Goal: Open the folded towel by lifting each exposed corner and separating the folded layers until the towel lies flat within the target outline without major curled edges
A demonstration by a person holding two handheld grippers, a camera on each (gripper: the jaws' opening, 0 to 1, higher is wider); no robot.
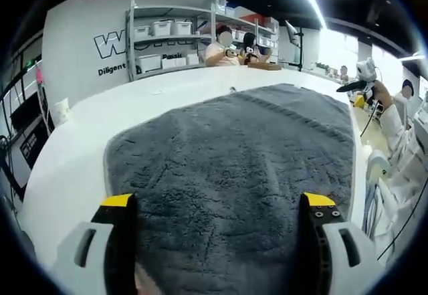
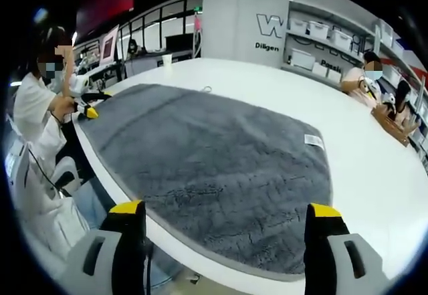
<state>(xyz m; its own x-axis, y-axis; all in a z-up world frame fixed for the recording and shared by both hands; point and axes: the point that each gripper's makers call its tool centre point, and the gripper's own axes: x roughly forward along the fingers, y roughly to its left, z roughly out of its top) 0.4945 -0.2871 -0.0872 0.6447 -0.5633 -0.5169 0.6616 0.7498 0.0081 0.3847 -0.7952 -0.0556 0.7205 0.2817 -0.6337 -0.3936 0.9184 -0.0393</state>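
A grey fluffy towel (image 1: 234, 168) lies spread on the white table (image 1: 80, 154). In the left gripper view my left gripper (image 1: 219, 208) hovers open over the towel's near part, its yellow-tipped jaws wide apart with nothing between them. In the right gripper view the same towel (image 2: 207, 168) stretches across the table (image 2: 374, 174), with a small white label (image 2: 313, 140) at its right edge. My right gripper (image 2: 224, 215) stands open above the towel's near edge, holding nothing.
A person in white (image 2: 40, 121) stands at the table's left side holding a yellow-tipped tool (image 2: 87, 108). Two people (image 1: 231, 47) sit at the far end beside shelves with white bins (image 1: 167, 31). A paper cup (image 2: 166, 59) stands far back.
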